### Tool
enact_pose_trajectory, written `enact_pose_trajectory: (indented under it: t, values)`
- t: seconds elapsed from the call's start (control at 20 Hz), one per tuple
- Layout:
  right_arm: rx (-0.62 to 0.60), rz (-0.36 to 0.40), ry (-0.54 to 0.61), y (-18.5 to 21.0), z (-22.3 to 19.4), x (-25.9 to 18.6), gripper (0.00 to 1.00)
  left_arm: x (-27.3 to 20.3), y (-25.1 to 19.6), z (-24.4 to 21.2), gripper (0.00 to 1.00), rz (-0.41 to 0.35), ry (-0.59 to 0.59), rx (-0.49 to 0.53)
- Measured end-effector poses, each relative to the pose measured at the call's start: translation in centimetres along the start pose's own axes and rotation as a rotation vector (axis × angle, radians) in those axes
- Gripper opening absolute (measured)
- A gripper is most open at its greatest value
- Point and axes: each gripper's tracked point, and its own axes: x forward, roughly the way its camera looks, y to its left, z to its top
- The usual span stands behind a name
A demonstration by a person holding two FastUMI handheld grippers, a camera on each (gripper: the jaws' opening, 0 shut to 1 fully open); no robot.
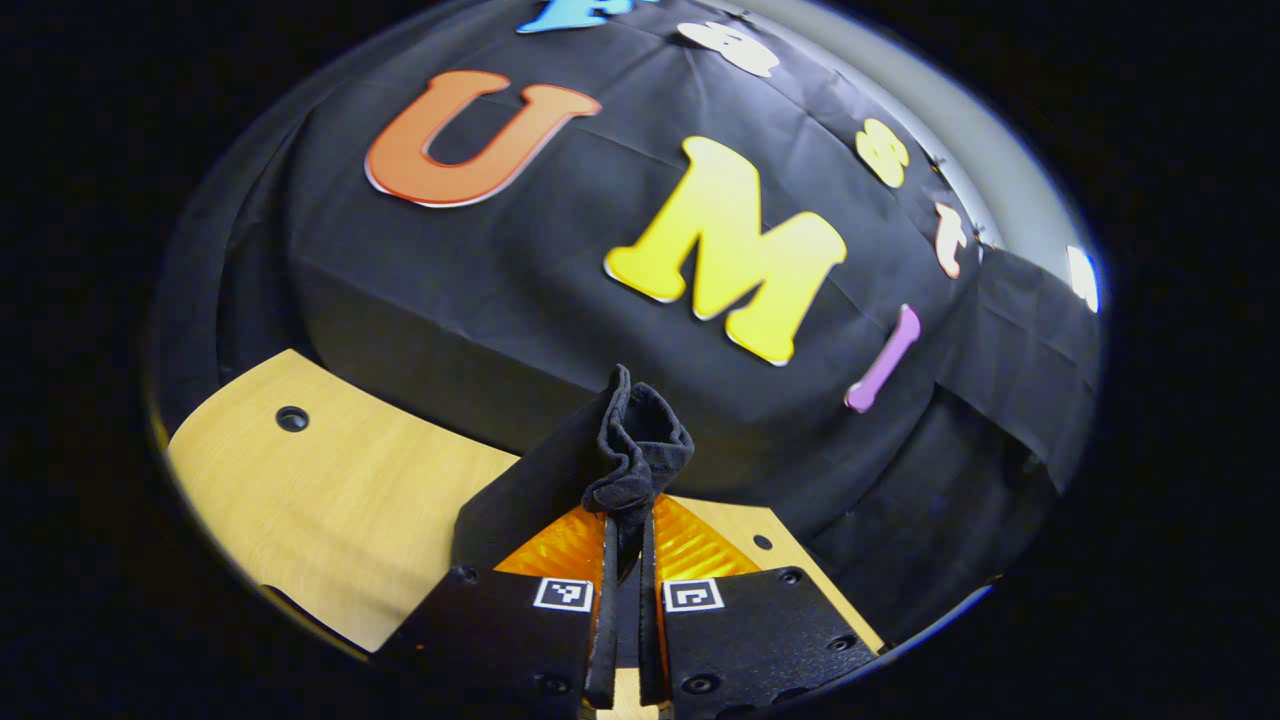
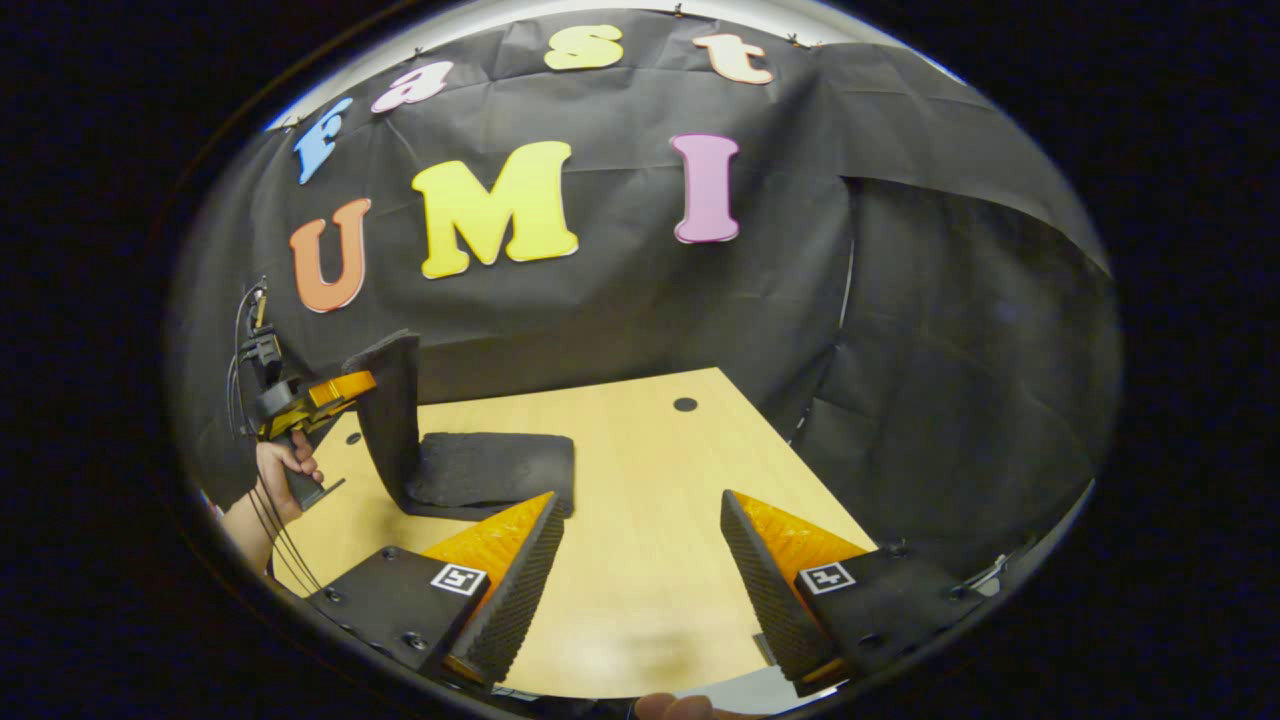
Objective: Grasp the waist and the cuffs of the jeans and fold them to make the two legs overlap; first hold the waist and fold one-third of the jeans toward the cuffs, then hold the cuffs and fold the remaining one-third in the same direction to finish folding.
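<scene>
The dark jeans (image 2: 490, 468) lie partly folded on the wooden table (image 2: 640, 560), with one end lifted up at the left. My left gripper (image 1: 627, 535) is shut on that raised end, a bunched wad of dark denim (image 1: 640, 450) sticking up past its fingertips. In the right gripper view that same left gripper (image 2: 345, 385) is held by a hand (image 2: 283, 462) above the table, the cloth hanging from it down to the folded stack. My right gripper (image 2: 640, 545) stands open over bare table, to the right of the jeans, with nothing between its fingers.
The table has small round holes (image 2: 685, 404) near its far edge and another hole (image 1: 292, 418) at its left side. The black cloth wall (image 2: 900, 350) closes in behind and to the right. Cables (image 2: 245, 340) hang by the hand at the left.
</scene>
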Motion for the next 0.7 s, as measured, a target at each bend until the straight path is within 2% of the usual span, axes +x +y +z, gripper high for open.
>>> enact_pose_trajectory:
  t: [0.1, 0.15, 0.35, 0.55, 0.6, 0.7]
  values:
    - [0.023, -0.034, 0.006, -1.7, -0.3, -0.3, 0.95, 1.1, -1.9, -2.9, 0.12, -0.020, 0.038, 0.084]
    - [0.032, -0.048, 0.010, -2.3, -0.5, -0.3, 0.97, 1.4, -2.9, -4.6, 0.12, -0.027, 0.057, 0.125]
    - [0.039, -0.077, 0.038, -3.7, -1.7, 0.2, 0.96, 4.2, -3.8, -9.7, 0.12, -0.041, 0.131, 0.220]
    - [0.021, -0.089, 0.060, -4.9, -2.4, 0.5, 0.99, 5.9, -3.5, -15.4, 0.13, -0.027, 0.224, 0.196]
    - [0.014, -0.093, 0.063, -5.1, -2.3, 0.7, 0.96, 6.4, -3.2, -16.8, 0.16, -0.018, 0.257, 0.179]
    - [0.002, -0.098, 0.069, -5.5, -2.2, 1.2, 0.98, 7.2, -2.4, -18.8, 0.22, 0.012, 0.291, 0.140]
